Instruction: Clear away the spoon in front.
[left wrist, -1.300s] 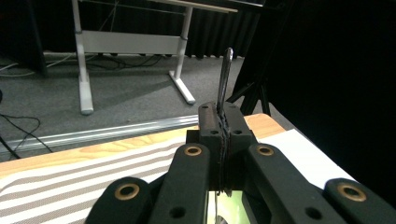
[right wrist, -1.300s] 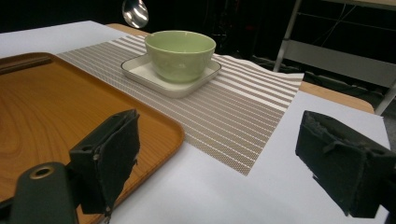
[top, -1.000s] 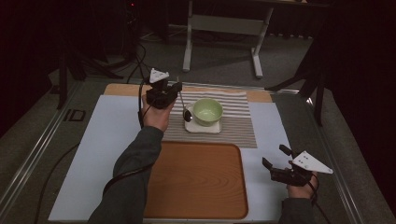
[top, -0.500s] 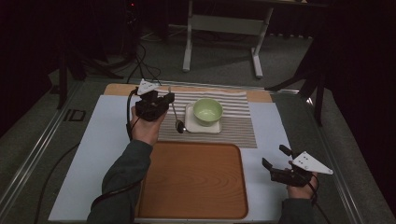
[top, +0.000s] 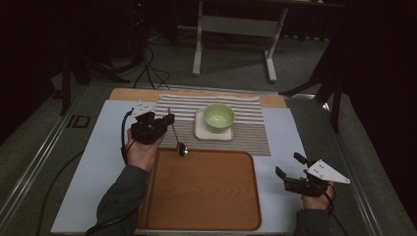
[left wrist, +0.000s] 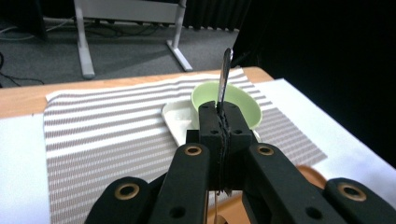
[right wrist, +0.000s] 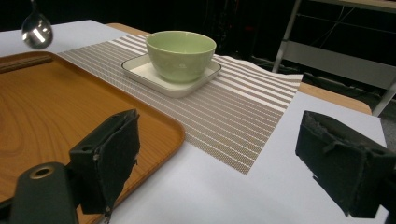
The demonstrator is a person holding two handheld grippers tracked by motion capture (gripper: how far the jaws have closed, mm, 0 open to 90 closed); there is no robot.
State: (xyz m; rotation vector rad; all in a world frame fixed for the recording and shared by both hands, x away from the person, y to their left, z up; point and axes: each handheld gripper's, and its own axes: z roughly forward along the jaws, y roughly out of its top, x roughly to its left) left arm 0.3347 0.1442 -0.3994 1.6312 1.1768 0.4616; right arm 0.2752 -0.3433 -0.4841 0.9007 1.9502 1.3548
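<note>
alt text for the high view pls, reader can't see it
The left gripper is shut on a spoon, its bowl hanging over the far left corner of a wooden tray. Beyond the tray, a green bowl sits on a white dish on a striped mat. The right gripper is open, right of the tray.

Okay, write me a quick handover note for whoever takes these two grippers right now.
Left gripper: shut on the metal spoon by its handle, bowl end hanging over the far left corner of the wooden tray.
Right gripper: open, empty, at the tray's right side above the white sheet.
Green bowl sits on the white square plate on the striped placemat.
Done: spoon picked up.
Left: probably set the spoon on the tray; bowl and plate are not yet moved, if they belong there too.
</note>
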